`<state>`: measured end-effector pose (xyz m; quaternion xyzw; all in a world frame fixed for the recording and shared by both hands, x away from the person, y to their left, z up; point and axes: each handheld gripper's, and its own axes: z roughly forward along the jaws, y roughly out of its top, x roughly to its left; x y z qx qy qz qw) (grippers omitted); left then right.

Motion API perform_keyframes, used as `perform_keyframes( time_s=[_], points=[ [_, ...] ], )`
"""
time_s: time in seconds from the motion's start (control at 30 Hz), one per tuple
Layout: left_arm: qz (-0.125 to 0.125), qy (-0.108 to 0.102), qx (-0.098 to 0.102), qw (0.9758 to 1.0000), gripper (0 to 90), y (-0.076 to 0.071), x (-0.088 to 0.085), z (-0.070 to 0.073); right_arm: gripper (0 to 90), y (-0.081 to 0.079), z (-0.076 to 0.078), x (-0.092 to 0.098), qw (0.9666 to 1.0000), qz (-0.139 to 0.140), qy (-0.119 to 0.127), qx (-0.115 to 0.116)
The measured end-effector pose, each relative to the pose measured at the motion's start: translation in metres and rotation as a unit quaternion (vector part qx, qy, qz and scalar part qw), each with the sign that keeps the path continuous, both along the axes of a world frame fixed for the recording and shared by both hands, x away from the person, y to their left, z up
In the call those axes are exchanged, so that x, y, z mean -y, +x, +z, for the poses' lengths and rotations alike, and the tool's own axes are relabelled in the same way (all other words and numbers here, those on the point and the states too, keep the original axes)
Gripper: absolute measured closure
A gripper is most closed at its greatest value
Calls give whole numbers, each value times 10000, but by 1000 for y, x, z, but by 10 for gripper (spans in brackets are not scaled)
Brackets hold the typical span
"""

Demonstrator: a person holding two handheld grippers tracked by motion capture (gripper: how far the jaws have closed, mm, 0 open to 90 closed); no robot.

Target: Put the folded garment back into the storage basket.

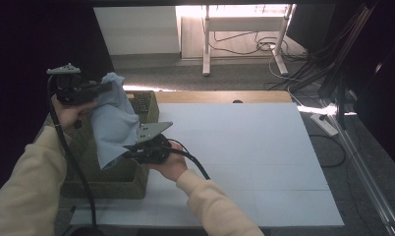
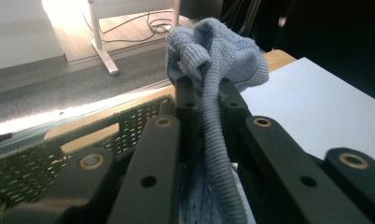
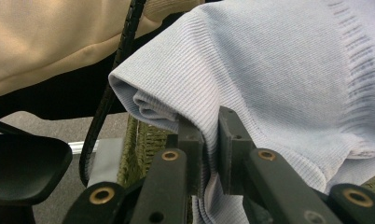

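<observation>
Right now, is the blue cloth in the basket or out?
Out: the cloth hangs above the basket, pinched by both grippers.

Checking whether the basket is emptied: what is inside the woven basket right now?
Little can be told. The blue cloth, held up by both tools, hangs over the basket and hides most of its inside. The visible far corner shows only woven wall.

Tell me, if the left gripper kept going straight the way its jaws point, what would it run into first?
The left gripper, shut on the blue cloth, points across the woven basket's rim toward the floor beyond the table. Past the cloth, the way looks free; probably the white stand leg lies nearest, though depth is unclear.
</observation>
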<state>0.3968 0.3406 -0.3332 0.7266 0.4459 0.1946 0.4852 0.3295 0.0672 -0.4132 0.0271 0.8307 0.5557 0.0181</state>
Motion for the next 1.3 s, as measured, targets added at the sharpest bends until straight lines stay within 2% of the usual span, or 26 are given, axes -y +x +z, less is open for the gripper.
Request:
perform_keyframes(
  time_s=[0.33, 0.83, 0.93, 1.03, 1.3],
  points=[
    [60, 16, -94, 9999, 811, 3, -7, -8, 813, 4, -9, -11, 9999, 2, 10, -130],
    [194, 83, -367, 9991, 809, 13, -12, -28, 813, 12, -21, -24, 9994, 73, -225, -252],
    [201, 177, -445, 9987, 810, 16, -12, -32, 812, 12, -24, -27, 9993, 87, -249, -283],
    [196, 192, -527, 9982, 809, 19, -10, -38, 812, 13, -26, -28, 9990, 99, -335, -278],
    [194, 301, -676, 9971, 809, 27, -7, -49, 812, 13, -29, -34, 9989, 90, -368, -294]
  ],
)
